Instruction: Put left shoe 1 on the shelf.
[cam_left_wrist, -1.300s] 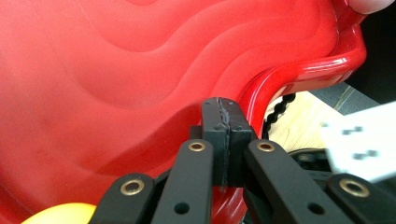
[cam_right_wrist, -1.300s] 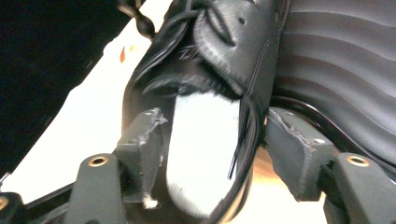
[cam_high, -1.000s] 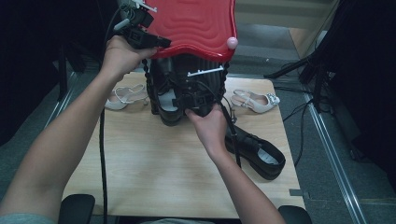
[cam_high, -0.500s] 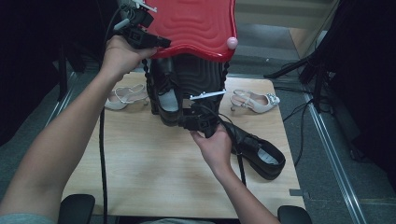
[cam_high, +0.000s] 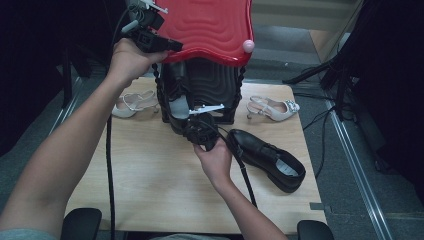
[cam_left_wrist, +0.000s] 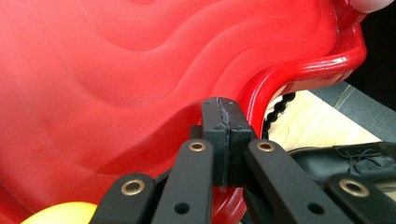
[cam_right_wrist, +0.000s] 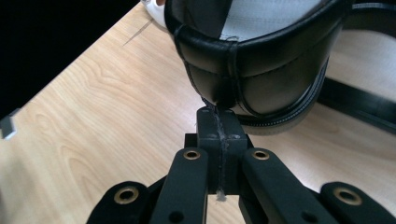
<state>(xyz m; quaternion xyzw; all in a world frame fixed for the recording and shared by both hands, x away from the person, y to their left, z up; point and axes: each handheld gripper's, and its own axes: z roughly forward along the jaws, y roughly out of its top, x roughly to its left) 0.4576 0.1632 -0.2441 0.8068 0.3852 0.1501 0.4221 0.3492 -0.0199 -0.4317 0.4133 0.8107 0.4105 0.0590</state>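
Observation:
A red wavy lid (cam_high: 210, 25) (cam_left_wrist: 116, 70) stands raised over a black box (cam_high: 217, 85). My left gripper (cam_high: 172, 46) (cam_left_wrist: 223, 105) is shut, its tips against the lid's rim. A black leather shoe (cam_high: 176, 102) (cam_right_wrist: 261, 70) sticks out of the box's mouth, heel toward me. My right gripper (cam_high: 197, 131) (cam_right_wrist: 218, 114) has just been closing. Its pads now meet along their length and its tips touch the heel's back seam. Whether a sliver of the heel is pinched I cannot tell.
A second black shoe (cam_high: 267, 159) (cam_left_wrist: 345, 161) lies on the wooden table (cam_high: 150, 185) at the right. White sandals lie to the left of the box (cam_high: 131, 102) and to its right (cam_high: 274, 107). A cable trails from the right gripper across the table.
My right hand has come out of the box's mouth, lower and nearer the table's front. The left hand and the raised lid have stayed where they were.

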